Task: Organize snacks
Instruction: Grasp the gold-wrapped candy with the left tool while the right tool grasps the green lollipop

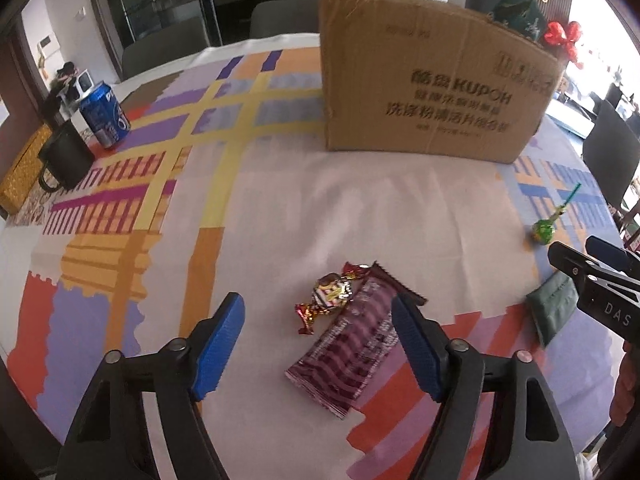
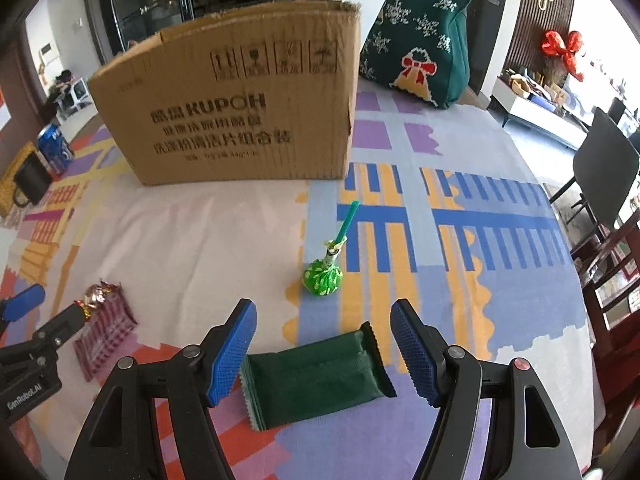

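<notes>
A cardboard box (image 1: 432, 76) stands at the back of the table; it also shows in the right wrist view (image 2: 236, 108). My left gripper (image 1: 318, 344) is open above a maroon snack packet (image 1: 352, 344) and a gold-red wrapped candy (image 1: 330, 294), touching neither. My right gripper (image 2: 324, 354) is open around a dark green snack packet (image 2: 316, 376) that lies flat on the cloth between its fingers. A green lollipop (image 2: 323, 274) lies just beyond it. The green packet (image 1: 554, 310) and the lollipop (image 1: 543, 232) also show at the right of the left wrist view.
A blue Pepsi can (image 1: 105, 114), a black mug (image 1: 66, 156) and a yellow box (image 1: 24, 172) stand at the table's far left. A green knitted bag (image 2: 420, 36) sits behind the cardboard box. Dark chairs (image 2: 604, 168) stand to the right.
</notes>
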Tool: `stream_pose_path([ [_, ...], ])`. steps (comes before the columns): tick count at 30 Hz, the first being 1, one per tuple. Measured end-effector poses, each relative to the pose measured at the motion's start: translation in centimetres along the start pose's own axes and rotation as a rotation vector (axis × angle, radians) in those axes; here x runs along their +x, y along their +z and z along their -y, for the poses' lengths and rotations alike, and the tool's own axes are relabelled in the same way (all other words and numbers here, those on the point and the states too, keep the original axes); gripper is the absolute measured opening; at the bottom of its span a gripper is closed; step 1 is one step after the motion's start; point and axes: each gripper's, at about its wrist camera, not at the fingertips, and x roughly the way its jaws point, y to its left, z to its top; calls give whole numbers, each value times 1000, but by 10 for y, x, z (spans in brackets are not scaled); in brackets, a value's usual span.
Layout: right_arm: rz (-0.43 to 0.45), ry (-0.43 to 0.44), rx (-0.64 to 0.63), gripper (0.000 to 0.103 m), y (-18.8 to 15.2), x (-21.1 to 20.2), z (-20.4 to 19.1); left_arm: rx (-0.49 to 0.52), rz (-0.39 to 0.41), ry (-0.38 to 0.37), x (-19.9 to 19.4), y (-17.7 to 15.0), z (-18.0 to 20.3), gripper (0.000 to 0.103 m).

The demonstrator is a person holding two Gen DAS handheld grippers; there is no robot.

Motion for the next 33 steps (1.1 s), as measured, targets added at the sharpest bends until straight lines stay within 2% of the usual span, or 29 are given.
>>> stream_pose_path([
  [6, -2, -49, -33, 70, 0, 14, -5, -2, -36, -1, 19, 0, -2, 63],
  [18, 7, -39, 2, 69, 8, 28, 0, -8, -49, -26, 37, 11, 0, 48],
  [23, 12, -19, 2, 61, 12, 32, 0, -15, -54, -40, 38, 13, -3, 40],
  [28, -5, -3, -7, 42, 15, 40, -4, -27, -72, -43, 42, 13, -6, 33],
  [32, -22, 9, -4, 32, 13, 48, -6, -18, -74, -49, 45, 12, -4, 28],
  [33, -27, 12, -1, 30, 12, 50, -5, -15, -74, -53, 45, 12, -3, 23],
])
